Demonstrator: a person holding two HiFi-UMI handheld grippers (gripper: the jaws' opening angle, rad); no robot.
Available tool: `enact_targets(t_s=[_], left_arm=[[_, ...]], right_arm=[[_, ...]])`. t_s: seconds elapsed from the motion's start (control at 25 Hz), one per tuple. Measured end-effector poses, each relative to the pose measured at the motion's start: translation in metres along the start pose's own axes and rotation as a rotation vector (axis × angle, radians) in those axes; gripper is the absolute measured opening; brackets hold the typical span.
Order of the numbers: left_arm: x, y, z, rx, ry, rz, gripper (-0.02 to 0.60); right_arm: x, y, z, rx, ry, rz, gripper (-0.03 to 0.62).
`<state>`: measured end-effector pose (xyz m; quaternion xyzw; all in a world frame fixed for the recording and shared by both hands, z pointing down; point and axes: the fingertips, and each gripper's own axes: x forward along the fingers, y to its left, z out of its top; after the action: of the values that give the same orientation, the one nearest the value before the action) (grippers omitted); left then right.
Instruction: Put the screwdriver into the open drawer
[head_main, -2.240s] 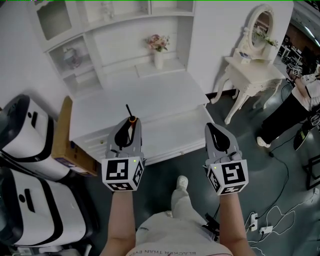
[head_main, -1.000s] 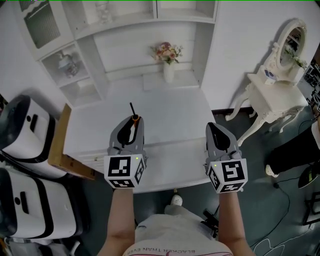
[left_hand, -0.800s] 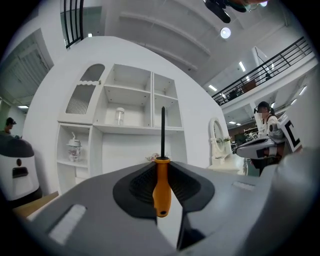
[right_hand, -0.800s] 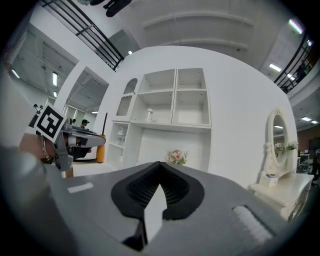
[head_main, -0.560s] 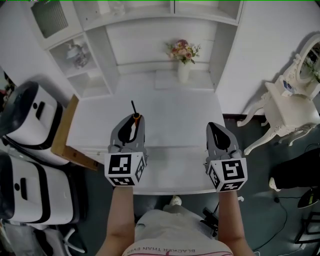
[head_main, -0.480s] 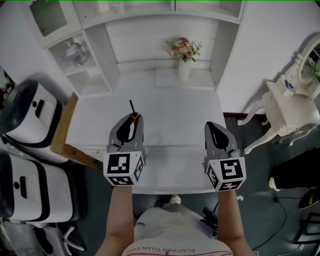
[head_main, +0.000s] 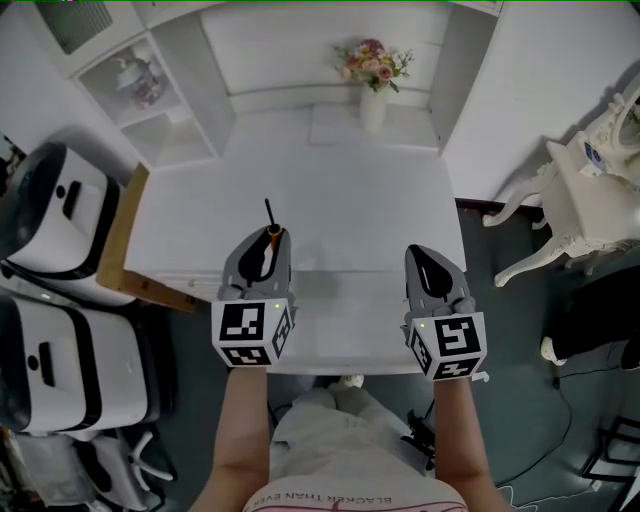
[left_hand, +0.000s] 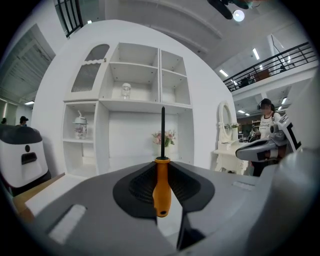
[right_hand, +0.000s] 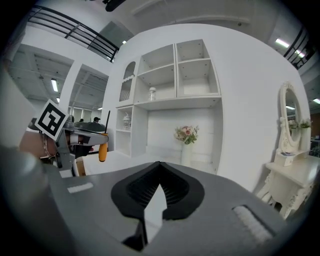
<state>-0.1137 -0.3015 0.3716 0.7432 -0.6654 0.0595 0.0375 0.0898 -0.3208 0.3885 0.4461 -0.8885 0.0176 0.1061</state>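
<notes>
The screwdriver (head_main: 270, 235) has an orange handle and a thin black shaft that points away from me. My left gripper (head_main: 262, 242) is shut on its handle (left_hand: 161, 187), and the shaft sticks up past the tips. My right gripper (head_main: 425, 256) is shut with nothing in it (right_hand: 159, 167); from it the left gripper (right_hand: 85, 132) and the screwdriver (right_hand: 102, 150) show at the left. Both grippers hover side by side over the front of the white desk (head_main: 340, 200). A lower white surface (head_main: 340, 325) juts out there; it looks like the pulled-out drawer.
A vase of flowers (head_main: 374, 95) stands at the back of the desk under white shelves (head_main: 150, 90). A brown wooden panel (head_main: 118, 240) and white-and-black machines (head_main: 50, 220) are at the left. A white dressing table (head_main: 600, 190) stands at the right. A person (left_hand: 265, 120) stands beyond.
Both grippers have sunk toward the desk front, still side by side. The screwdriver stays clamped in the left one. The head view has shifted, so the shelves sit higher in frame.
</notes>
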Motion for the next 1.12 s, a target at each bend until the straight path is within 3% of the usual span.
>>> enact_targets(t_s=[0.4, 1.12], left_arm=[[-0.006, -0.012, -0.071, -0.042, 0.154, -0.048, 0.089], [-0.008, -0.009, -0.186, -0.127, 0.453, -0.148, 0.089]], right_arm=[[-0.013, 0.009, -0.053, 0.043, 0.119, -0.025, 0.002], [-0.016, 0.025, -0.102, 0.112, 0.255, -0.109, 0.002]])
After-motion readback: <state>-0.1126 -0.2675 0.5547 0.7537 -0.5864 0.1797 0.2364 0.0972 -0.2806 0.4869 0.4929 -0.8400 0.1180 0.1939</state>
